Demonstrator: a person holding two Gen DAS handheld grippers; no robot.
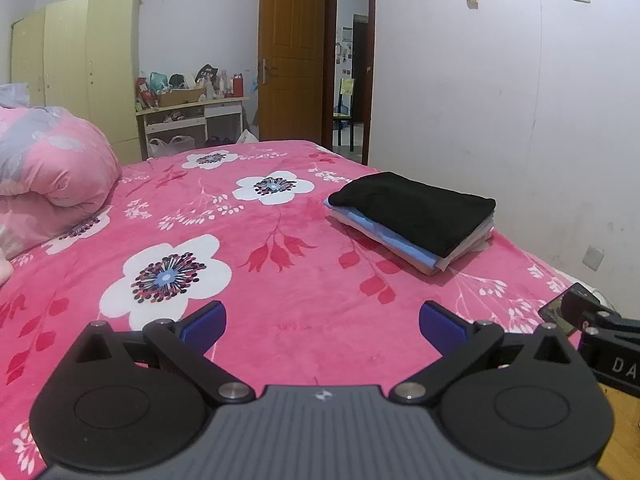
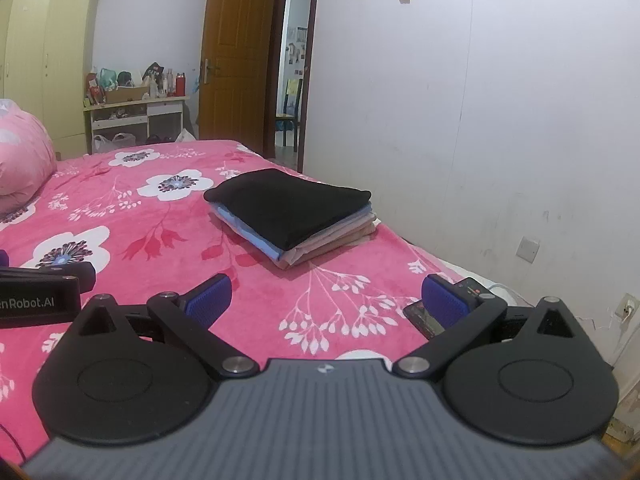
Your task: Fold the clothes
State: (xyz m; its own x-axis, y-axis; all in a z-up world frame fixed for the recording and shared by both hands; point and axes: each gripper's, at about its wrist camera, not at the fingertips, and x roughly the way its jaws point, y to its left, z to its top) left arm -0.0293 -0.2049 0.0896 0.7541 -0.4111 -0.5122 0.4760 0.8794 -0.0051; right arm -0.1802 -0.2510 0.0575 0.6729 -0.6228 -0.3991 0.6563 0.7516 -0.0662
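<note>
A stack of folded clothes (image 1: pixel 416 220), black garment on top over blue and beige ones, lies on the pink floral bed (image 1: pixel 280 272) near its right edge; it also shows in the right wrist view (image 2: pixel 292 212). My left gripper (image 1: pixel 322 328) is open and empty, low over the bed, well short of the stack. My right gripper (image 2: pixel 326 300) is open and empty, also short of the stack. The left gripper's body (image 2: pixel 40 292) shows at the left edge of the right wrist view.
A rolled pink quilt (image 1: pixel 52 176) lies at the bed's left. A phone (image 2: pixel 436 312) lies by the bed's right edge. The white wall (image 1: pixel 500 100) runs along the right; a wardrobe (image 1: pixel 80 68), cluttered desk (image 1: pixel 192 112) and open door (image 1: pixel 292 48) stand beyond.
</note>
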